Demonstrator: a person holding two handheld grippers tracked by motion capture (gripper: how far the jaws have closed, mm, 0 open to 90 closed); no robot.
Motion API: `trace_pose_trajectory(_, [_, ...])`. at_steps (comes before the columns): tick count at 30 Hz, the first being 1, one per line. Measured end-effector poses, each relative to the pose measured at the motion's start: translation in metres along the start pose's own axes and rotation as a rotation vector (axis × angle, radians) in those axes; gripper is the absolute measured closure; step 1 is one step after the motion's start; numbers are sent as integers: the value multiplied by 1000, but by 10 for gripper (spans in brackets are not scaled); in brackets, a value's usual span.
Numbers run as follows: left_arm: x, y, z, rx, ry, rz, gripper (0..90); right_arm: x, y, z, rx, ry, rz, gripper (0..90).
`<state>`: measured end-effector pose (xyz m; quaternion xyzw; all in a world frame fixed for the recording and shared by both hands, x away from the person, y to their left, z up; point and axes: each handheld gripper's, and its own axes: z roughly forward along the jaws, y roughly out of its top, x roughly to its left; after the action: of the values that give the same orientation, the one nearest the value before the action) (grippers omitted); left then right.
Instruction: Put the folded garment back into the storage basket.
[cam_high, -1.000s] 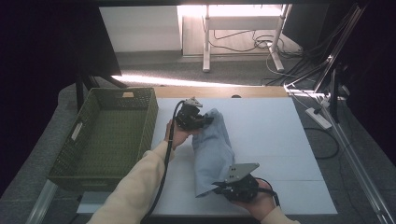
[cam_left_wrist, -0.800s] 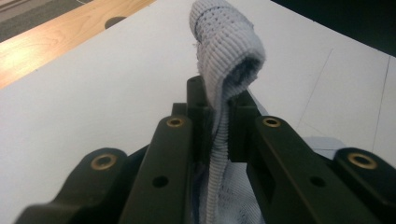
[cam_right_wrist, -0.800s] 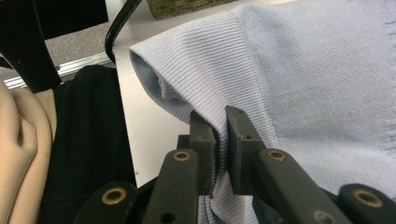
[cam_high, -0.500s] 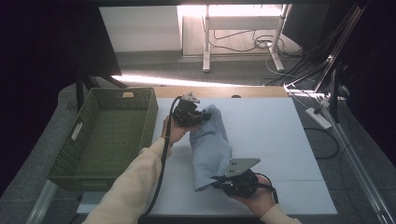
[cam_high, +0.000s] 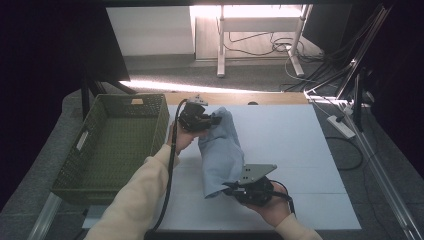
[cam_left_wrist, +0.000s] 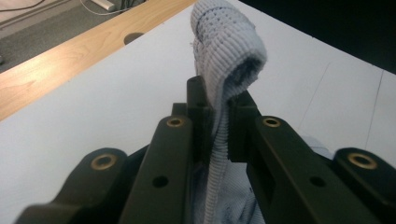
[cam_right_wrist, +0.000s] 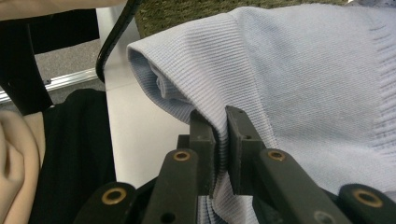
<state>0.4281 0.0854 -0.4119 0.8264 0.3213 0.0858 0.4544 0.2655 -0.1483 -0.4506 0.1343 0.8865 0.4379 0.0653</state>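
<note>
A light blue knitted garment (cam_high: 220, 152) hangs stretched between my two grippers above the white table (cam_high: 295, 145). My left gripper (cam_high: 212, 120) is shut on its far upper edge, beside the basket. In the left gripper view the ribbed blue knit (cam_left_wrist: 226, 51) is pinched between the black jaws of the left gripper (cam_left_wrist: 220, 119) and curls over above them. My right gripper (cam_high: 231, 189) is shut on the garment's near lower corner, close to the table's front. In the right gripper view the right gripper (cam_right_wrist: 221, 135) clamps a fold of the blue knit (cam_right_wrist: 303, 70).
A green woven basket (cam_high: 80, 165) stands at the table's left, close to my left forearm. A wooden strip (cam_high: 270, 98) runs along the table's far edge. Cables and a power strip (cam_high: 342, 127) lie on the floor to the right.
My left gripper has lifted the garment's far end a little higher and away from me. The right gripper has stayed near the front edge, holding the lower corner.
</note>
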Motion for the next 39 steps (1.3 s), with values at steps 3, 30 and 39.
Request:
trace_pose_trajectory(3, [0, 1, -2, 7, 0, 0, 822, -2, 3, 3, -5, 0, -1, 822])
trace_pose_trajectory(30, [0, 7, -35, -38, 7, -17, 822, -9, 19, 14, -44, 22, 12, 822])
trace_pose_trajectory(39, [0, 8, -51, -61, 11, -9, 822, -9, 27, 18, -59, 24, 0, 822])
